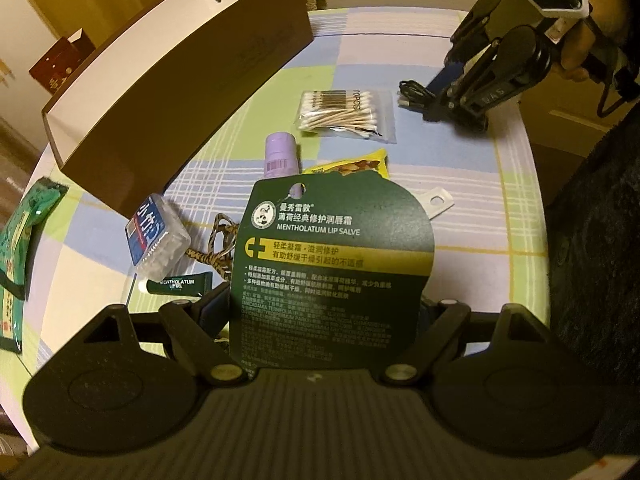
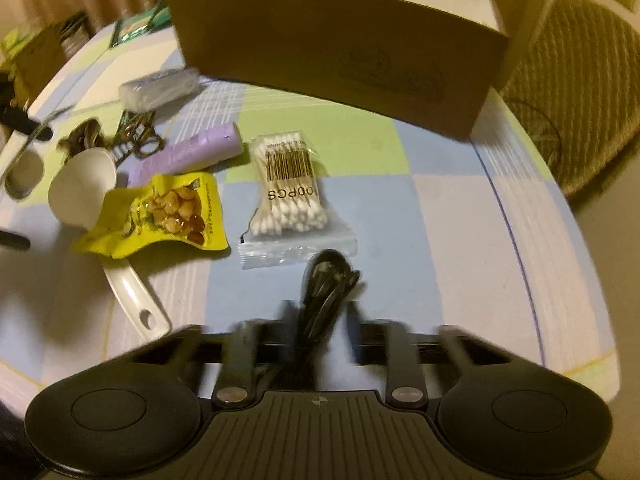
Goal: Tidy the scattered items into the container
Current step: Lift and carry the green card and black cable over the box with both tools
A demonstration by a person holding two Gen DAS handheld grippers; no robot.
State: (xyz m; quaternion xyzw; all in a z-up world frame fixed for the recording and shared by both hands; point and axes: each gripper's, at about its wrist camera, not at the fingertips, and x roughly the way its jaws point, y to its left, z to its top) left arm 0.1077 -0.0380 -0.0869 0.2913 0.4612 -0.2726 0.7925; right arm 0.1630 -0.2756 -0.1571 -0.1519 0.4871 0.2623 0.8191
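My left gripper [image 1: 324,308] is shut on a dark green Mentholatum lip salve card [image 1: 334,256] and holds it upright above the table. The brown box [image 1: 180,80] with a white inside stands at the back left; it also shows in the right wrist view [image 2: 340,52]. My right gripper [image 2: 320,320] straddles a coiled black cable [image 2: 326,284] lying on the table, with a gap on each side; the image is blurred. It also shows in the left wrist view [image 1: 452,108] beside the cable [image 1: 414,94].
On the checked cloth lie a bag of cotton swabs [image 2: 288,188], a purple tube [image 2: 192,152], a yellow snack pouch [image 2: 168,212], a white scoop [image 2: 88,192], a clear floss box [image 1: 156,236], a lip gel tube [image 1: 178,284] and a green packet [image 1: 20,248].
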